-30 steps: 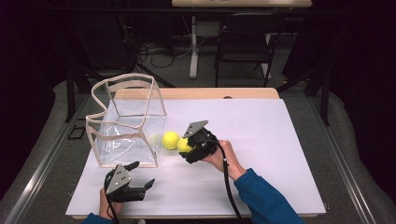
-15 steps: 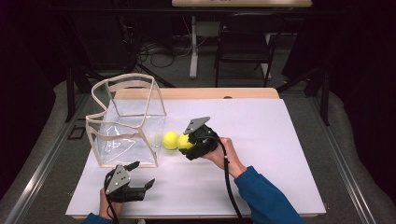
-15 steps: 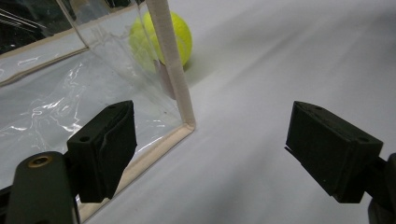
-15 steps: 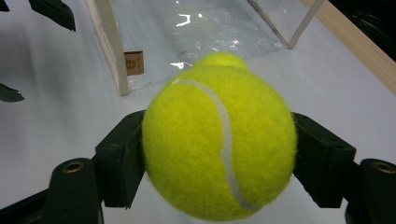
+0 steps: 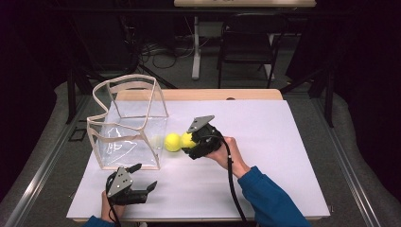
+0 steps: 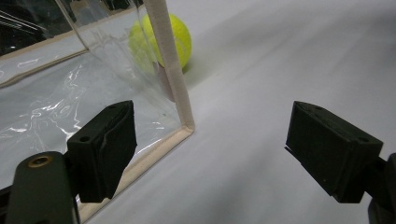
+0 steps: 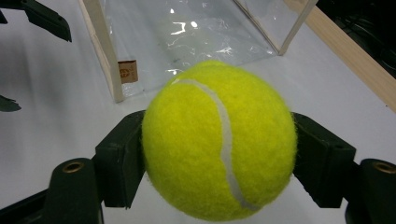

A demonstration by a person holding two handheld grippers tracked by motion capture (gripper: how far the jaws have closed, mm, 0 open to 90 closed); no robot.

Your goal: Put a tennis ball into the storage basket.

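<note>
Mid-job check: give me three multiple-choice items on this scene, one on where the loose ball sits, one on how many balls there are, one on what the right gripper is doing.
1. Where is the loose tennis ball?
A. On the table beside the clear bag
B. Inside the bag
C. On the floor

2. How many tennis balls are on view?
A. One
B. Two
C. Four

3. What state is the right gripper in?
A. Open and empty
B. Shut on a tennis ball
C. Shut on the bag's rim

Answers: 1 A, it rests on the white table by the bag's side; 2 B, one loose, one held tennis ball; 3 B, both jaws press the ball's sides.
</note>
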